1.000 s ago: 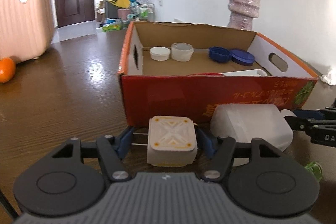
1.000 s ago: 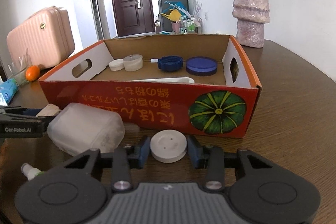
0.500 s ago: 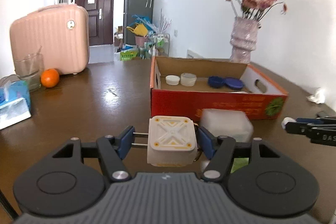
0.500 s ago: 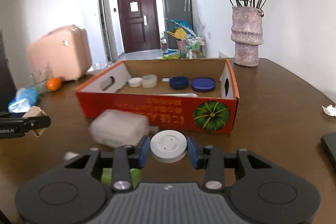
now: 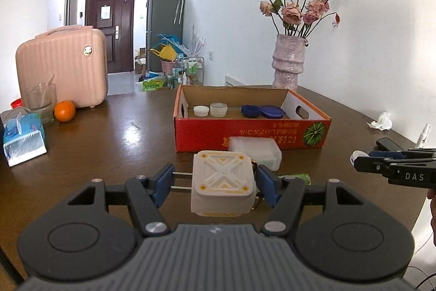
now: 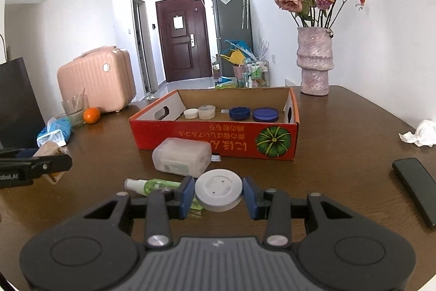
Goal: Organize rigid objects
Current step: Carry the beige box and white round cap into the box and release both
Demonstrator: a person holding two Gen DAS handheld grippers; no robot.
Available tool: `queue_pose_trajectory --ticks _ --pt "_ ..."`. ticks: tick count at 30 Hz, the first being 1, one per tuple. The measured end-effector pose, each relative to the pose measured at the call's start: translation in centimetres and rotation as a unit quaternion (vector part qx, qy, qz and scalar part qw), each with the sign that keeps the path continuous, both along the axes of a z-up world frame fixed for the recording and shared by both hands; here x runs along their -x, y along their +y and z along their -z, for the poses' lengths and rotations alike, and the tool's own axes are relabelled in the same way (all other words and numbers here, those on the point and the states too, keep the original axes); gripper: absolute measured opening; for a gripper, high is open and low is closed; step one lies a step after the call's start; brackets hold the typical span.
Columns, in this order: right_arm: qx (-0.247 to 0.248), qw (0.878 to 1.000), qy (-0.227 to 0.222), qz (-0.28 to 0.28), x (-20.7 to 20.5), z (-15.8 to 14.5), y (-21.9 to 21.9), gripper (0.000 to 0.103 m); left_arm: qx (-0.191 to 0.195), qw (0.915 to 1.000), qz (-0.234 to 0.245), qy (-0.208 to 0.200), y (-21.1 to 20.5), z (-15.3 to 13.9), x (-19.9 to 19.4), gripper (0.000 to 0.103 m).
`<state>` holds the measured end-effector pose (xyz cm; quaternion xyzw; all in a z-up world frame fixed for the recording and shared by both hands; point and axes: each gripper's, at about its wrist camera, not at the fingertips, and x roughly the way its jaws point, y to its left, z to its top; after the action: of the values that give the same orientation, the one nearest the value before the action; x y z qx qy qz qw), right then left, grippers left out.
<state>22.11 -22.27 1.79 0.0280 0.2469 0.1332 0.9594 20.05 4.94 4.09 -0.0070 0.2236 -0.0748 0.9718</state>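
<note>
My left gripper (image 5: 215, 183) is shut on a cream square container (image 5: 223, 182) with a yellow X pattern, held above the table. My right gripper (image 6: 218, 194) is shut on a round white lid (image 6: 218, 192). The red cardboard box (image 5: 245, 132) stands ahead in the left wrist view and in the right wrist view (image 6: 218, 135); it holds two white jars (image 6: 201, 112) and two blue lids (image 6: 253, 113). A frosted plastic tub (image 6: 181, 157) lies in front of the box. A green spray bottle (image 6: 152, 184) lies near my right gripper.
A vase of roses (image 6: 314, 64) stands behind the box. A pink suitcase (image 5: 62, 70), an orange (image 5: 64, 111), a glass (image 5: 41, 101) and a tissue pack (image 5: 23, 138) are at the left. A black phone (image 6: 417, 187) and a crumpled tissue (image 6: 419, 132) lie at the right.
Both grippers have pulled back and risen away from the box, each still holding its object. The box and the tub now look farther off.
</note>
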Motion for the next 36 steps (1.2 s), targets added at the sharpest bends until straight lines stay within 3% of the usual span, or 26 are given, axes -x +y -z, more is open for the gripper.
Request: queue_pose_trajectory --ticks 7,12,15,20,25,27,30,33,36 --pt "0.001 1.0 -0.001 0.018 -2.6 0.0 -0.8 0.038 0.011 0.9998 0.019 0.0 0.1 -0.9 -4.3 0.067" --pt "0.003 1.0 -0.014 0.016 -8.6 -1.7 -1.5 0.038 0.015 0.9993 0.035 0.005 0.5 -2.1 -11.9 0.067" --pt "0.014 1.0 -0.02 0.009 -13.5 -2.9 -1.3 0.038 0.003 0.9992 0.029 0.027 0.1 -2.2 -17.9 0.067" --pt "0.043 0.998 0.04 0.004 -23.5 -2.0 -0.4 0.038 -0.013 0.9961 0.032 0.081 -0.7 -0.8 -27.1 0.067" --pt "0.113 0.989 0.093 0.018 -30.8 0.5 0.8 0.038 -0.07 0.9885 0.031 0.13 -2.0 1.9 -33.6 0.067" --pt "0.129 0.985 0.113 0.02 -32.3 1.5 1.0 0.038 -0.084 0.9844 0.03 0.151 -2.2 2.8 -35.2 0.067" --pt "0.154 0.98 0.126 0.006 -33.1 2.6 1.9 0.038 -0.129 0.9796 0.042 0.148 -3.0 3.4 -36.0 0.062" --pt "0.189 0.975 0.117 0.005 -33.3 3.0 2.8 0.047 -0.128 0.9768 0.058 0.161 -3.3 3.8 -36.5 0.064" --pt "0.181 0.978 0.106 0.0 -33.1 2.6 2.9 0.049 -0.13 0.9772 0.055 0.159 -3.2 3.8 -36.5 0.066"
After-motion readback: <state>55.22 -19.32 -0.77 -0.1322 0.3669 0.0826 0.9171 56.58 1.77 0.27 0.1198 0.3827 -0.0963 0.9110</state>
